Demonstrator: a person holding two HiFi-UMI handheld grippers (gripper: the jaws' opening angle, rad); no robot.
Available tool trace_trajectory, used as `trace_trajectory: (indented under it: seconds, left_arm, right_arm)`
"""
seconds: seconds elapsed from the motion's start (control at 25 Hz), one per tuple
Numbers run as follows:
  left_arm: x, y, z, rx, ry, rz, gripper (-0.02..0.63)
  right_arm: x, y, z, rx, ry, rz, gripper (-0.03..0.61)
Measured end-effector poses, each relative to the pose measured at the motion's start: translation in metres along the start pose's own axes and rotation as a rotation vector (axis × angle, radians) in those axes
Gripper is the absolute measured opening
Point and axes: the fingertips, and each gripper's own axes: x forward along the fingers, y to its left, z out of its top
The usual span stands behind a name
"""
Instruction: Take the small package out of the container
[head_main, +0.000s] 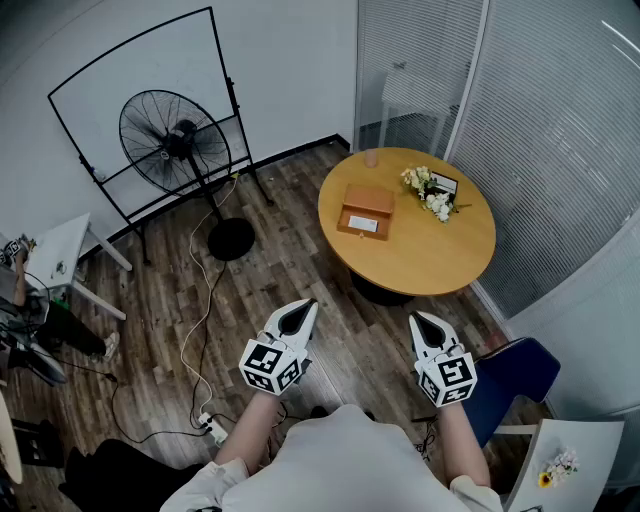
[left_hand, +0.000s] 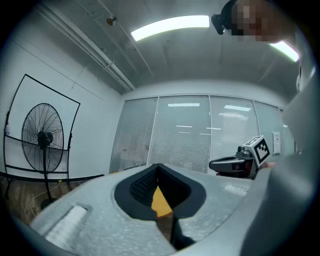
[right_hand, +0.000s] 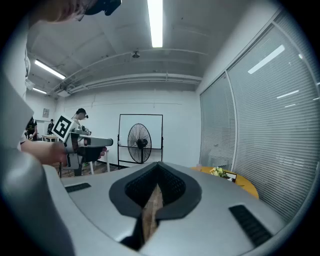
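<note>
A brown wooden box (head_main: 366, 210), the container, sits on the round wooden table (head_main: 440, 255) with a white label (head_main: 363, 224) on its top. I see no small package. Both grippers hang in the air well short of the table, above the floor. My left gripper (head_main: 300, 312) is shut with nothing in it, its jaws meeting at the tip (left_hand: 159, 167). My right gripper (head_main: 425, 320) is also shut and empty (right_hand: 159, 167). From the right gripper view only the table's edge (right_hand: 245, 184) shows.
A bunch of flowers (head_main: 428, 190) and a small cup (head_main: 371, 158) share the table. A standing fan (head_main: 175, 140) with a black frame behind it is at the far left. A blue chair (head_main: 510, 375) is close on my right. Cables and a power strip (head_main: 212, 428) lie on the floor.
</note>
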Motion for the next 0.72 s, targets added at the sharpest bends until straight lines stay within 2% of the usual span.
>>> trace_trajectory:
  seconds: [0.4,0.72]
  left_arm:
    - [0.001,-0.005,-0.005,-0.007,0.009,0.006,0.018]
    - [-0.001,-0.005,-0.013,-0.026,0.026,0.002,0.020]
  right_arm:
    - [-0.002,0.000,0.004,-0.003,-0.019,0.013,0.003]
    - [-0.007,-0.001,0.001,0.013,-0.011,-0.032,0.003]
